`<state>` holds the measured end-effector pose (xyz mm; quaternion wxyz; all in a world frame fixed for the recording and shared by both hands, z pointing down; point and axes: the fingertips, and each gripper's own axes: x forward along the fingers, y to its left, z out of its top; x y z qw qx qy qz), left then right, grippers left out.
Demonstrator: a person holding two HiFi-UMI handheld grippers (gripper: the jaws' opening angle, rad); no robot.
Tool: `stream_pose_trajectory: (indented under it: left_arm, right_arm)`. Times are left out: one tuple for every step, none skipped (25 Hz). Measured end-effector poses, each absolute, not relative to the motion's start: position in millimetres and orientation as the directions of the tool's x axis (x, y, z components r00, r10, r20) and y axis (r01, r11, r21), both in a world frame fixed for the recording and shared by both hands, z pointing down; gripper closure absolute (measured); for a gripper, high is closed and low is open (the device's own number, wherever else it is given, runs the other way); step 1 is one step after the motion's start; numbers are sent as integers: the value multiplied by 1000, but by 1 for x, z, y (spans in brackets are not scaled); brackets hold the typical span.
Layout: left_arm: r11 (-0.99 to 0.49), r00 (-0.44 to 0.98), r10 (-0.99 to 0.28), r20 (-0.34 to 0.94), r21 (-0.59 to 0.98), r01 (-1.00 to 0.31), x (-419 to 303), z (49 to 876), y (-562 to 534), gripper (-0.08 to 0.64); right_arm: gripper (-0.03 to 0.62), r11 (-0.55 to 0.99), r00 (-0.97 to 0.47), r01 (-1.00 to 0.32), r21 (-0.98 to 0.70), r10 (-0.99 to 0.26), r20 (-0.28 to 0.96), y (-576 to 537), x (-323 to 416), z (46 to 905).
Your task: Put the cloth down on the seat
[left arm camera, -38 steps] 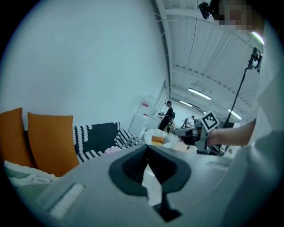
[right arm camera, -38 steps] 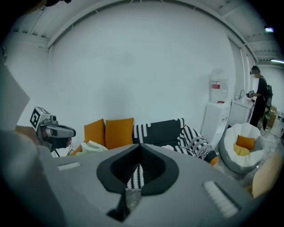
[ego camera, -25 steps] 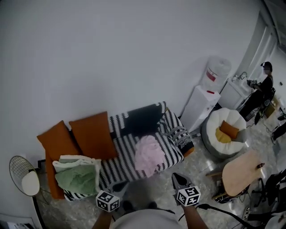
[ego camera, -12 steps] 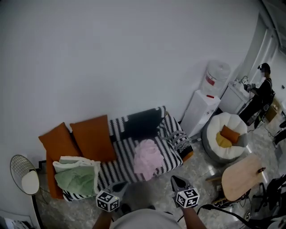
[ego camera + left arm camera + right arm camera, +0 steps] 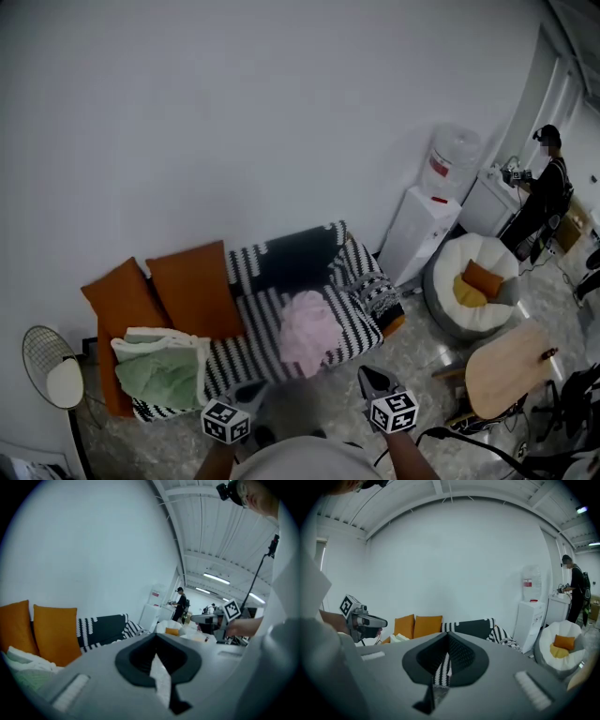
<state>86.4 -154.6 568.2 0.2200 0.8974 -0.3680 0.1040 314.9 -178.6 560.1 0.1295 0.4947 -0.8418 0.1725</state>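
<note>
Head view looks steeply down on a small sofa point(image 5: 281, 258) against a white wall, its seat point(image 5: 246, 349) covered in black and white stripes. A crumpled pink cloth point(image 5: 307, 328) lies on the seat, right of the middle, with its lower edge at or just over the seat's front edge. Two orange cushions point(image 5: 192, 286) lean on the backrest at the left, and a folded green and white blanket point(image 5: 164, 367) sits on the left end of the seat, well apart from the cloth.

The left hand-held gripper point(image 5: 249, 391) and the right hand-held gripper point(image 5: 371, 377) are low in the picture, near the person's body and short of the sofa. Each gripper's own view shows its dark jaws clenched together with nothing between them, only a thin slit of the room beyond.

The placing looks essentially done, since the cloth rests on the seat and neither gripper grasps it. To finish well, check that the front edge does not hang far enough to slide to the floor. If it needs correcting, a good way is to pinch a high fold, lift only slightly and shift it toward the backrest, keeping clear of the blanket. Let go only once its weight lies on the stripes.
</note>
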Motion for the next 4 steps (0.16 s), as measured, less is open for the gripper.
stream_pose_trajectory:
  left_arm:
    - [-633, 708, -615, 348, 318, -706, 86, 568, -154, 560]
    - [-633, 708, -615, 347, 318, -706, 85, 568, -153, 559]
    - [-633, 708, -615, 348, 317, -706, 84, 568, -153, 560]
    - [-634, 708, -615, 348, 316, -706, 82, 568, -152, 560]
  right_arm:
    - [588, 449, -475, -879, -162, -790, 389, -178, 315, 560]
    - [588, 446, -473, -880, -162, -791, 389, -177, 316, 560]
    - [588, 444, -471, -881, -163, -792, 389, -176, 316, 561]
    - [588, 441, -469, -882, -163, -793, 388, -175, 317, 561]
